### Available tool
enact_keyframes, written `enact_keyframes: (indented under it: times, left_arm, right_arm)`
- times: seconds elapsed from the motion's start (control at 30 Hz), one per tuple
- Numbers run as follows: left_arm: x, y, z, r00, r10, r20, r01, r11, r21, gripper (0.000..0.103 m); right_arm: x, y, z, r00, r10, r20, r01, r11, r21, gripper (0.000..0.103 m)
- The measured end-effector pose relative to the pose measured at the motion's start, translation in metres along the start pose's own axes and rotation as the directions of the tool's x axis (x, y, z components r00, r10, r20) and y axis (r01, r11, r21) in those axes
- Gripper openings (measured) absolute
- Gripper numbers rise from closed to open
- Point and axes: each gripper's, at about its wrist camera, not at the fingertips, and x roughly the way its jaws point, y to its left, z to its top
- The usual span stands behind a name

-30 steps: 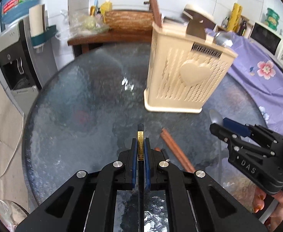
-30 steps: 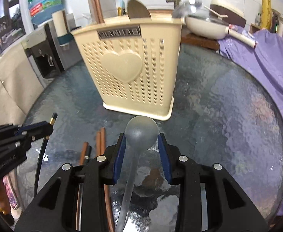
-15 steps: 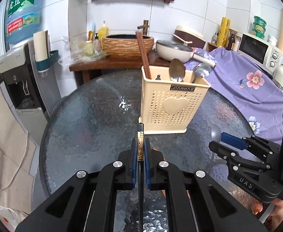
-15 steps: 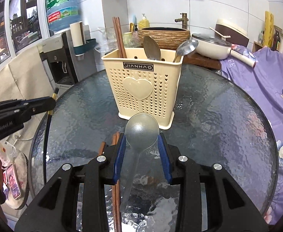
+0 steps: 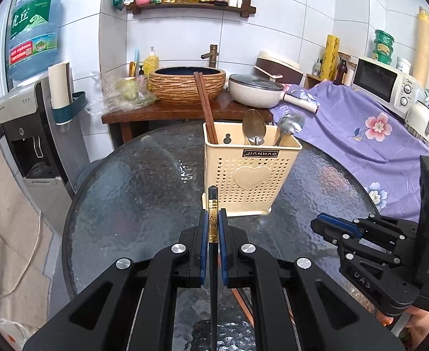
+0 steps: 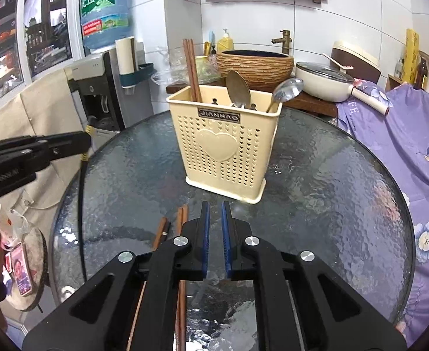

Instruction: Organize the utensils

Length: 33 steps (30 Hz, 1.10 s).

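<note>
Up on the glass table point(image 6: 317, 175) stands one cream caddy point(image 6: 224, 158) with a heart on its front. Its left end holds a pair of brown chopsticks point(image 6: 191, 70), leaning left and rising well above the rim. Toward the right end stand two metal spoons, bowls up: a darker spoon point(image 6: 237, 87) near the middle and a shiny ladle-like spoon point(image 6: 287, 89) tilted right.

The left gripper point(image 5: 213, 228) has its jaws pressed onto one black chopstick point(image 5: 213, 204) with a gold band; the stick runs up between the blue pads and its tip pokes out ahead, in front of the caddy. From the right wrist view this stick hangs down from the gripper at the left, off the table's edge.

The right gripper point(image 6: 215, 234) hovers above the table in front of the caddy. Its jaws are narrowly parted and nothing shows between the tips; a pale blurred shape sits at the base of the pads and I cannot tell what it is.

Loose chopsticks point(image 6: 182, 219) lie on the glass under the right gripper: at least three brown ones, plus a darker one just left of them; the gripper hides the rest, so the count is uncertain.
</note>
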Motion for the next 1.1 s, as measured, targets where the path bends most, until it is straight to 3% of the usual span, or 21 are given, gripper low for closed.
enact_keyframes:
  times: [0.53,0.6,0.67,1.1]
  left_arm:
    - [0.001,0.001,0.002,1.000,0.003,0.008,-0.003,1.000,-0.004,0.007]
    - [0.000,0.001,0.003,1.000,0.002,0.009,-0.002,1.000,-0.005,0.007]
    - [0.000,0.001,0.004,1.000,0.001,0.011,-0.001,1.000,-0.005,0.007]
    - [-0.002,0.000,0.005,1.000,-0.005,0.009,0.005,1.000,0.000,0.007]
  right_arm:
    - [0.038,-0.014,-0.008,0.997,-0.018,-0.078,0.021,0.999,0.038,0.011]
    - [0.047,-0.013,-0.010,0.995,-0.003,-0.104,0.007,0.999,0.039,0.018]
    - [0.052,-0.013,-0.012,0.994,0.006,-0.108,0.000,0.999,0.050,0.035]
    - [0.123,0.005,-0.025,0.968,0.010,-0.252,-0.021,0.999,-0.037,0.035]
